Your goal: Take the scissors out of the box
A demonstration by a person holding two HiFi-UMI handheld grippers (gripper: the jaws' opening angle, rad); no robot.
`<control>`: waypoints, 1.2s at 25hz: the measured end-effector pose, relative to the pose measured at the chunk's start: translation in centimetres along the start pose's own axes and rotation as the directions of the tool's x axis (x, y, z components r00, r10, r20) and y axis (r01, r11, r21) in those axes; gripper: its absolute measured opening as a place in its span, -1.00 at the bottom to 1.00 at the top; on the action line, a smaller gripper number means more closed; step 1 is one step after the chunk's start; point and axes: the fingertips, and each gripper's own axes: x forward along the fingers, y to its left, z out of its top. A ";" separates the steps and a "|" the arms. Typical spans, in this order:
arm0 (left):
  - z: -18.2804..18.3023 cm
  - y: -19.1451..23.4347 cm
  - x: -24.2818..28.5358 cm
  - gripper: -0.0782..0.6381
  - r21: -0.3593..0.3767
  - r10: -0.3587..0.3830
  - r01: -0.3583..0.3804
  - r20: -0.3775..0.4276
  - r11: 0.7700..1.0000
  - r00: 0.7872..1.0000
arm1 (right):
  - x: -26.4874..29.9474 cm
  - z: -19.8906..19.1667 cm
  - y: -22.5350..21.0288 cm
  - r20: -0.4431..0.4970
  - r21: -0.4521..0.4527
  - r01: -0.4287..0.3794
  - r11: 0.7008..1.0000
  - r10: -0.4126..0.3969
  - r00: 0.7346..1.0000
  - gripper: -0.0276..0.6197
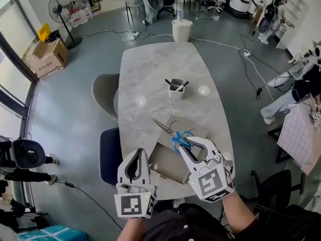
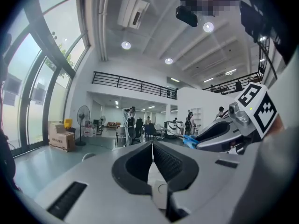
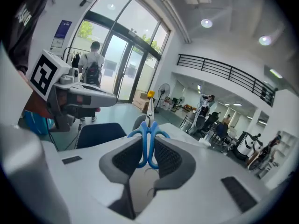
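The scissors [image 1: 173, 133] are out of the box [image 1: 168, 167], held in the air by the right tongs [image 1: 186, 144]. The tongs are clenched on the blue handle loops, which sit side by side between the ribbed pads. The closed steel blades stick out past the tips, pointing away from the person and to the left in the head view. In the right gripper view the scissors [image 3: 148, 130] stand nearly upright in the middle of the tongs [image 3: 148, 147], with the blades rising above the pads.

The box is flat and grey-brown. It lies on the tabletop [image 1: 150, 74] close to the near edge, below and between the two grippers. In the head view the scissors show over its far side.

The left tongs [image 1: 140, 151] are clenched with nothing between them. In the left gripper view the tongs [image 2: 152, 147] have their pads pressed together along the whole length. They hang beside the right tongs, a little nearer the person, and are level. The blue handles [image 2: 189, 140] show at the right of that view.

Further up the pale marbled tabletop stands a small cup [image 1: 176, 88] with dark pens in it, well apart from the box. A dark blue chair [image 1: 109, 154] is tucked in at the left edge of the tabletop, with a grey chair [image 1: 103, 92] beyond it. A white bin [image 1: 181, 30] stands on the floor past the far end.
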 end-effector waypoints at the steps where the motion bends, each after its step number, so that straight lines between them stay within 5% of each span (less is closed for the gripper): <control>1: 0.8 -0.2 -0.1 -0.73 0.006 -0.002 0.002 0.017 1.000 1.000 | -0.7 0.7 -0.4 0.021 0.014 0.016 1.000 -0.017 1.000 -0.67; 8: 4.8 -1.8 -0.6 -0.73 0.028 -0.036 0.033 0.113 0.999 0.993 | -4.5 4.5 -2.8 0.183 0.101 0.121 0.988 -0.138 0.973 -0.67; 14: 6.9 -2.7 -1.6 -0.73 0.035 -0.061 0.056 0.157 0.998 0.986 | -7.7 6.8 -3.8 0.304 0.222 0.178 0.959 -0.242 0.922 -0.67; 20: 9.2 -3.5 -2.2 -0.73 0.049 -0.079 0.071 0.202 0.996 0.976 | -10.1 7.2 -5.2 0.387 0.327 0.255 0.910 -0.375 0.842 -0.67; 30: 10.3 -2.9 -2.7 -0.73 0.056 -0.072 0.060 0.232 0.997 0.970 | -10.6 7.7 -5.2 0.429 0.380 0.253 0.890 -0.412 0.804 -0.67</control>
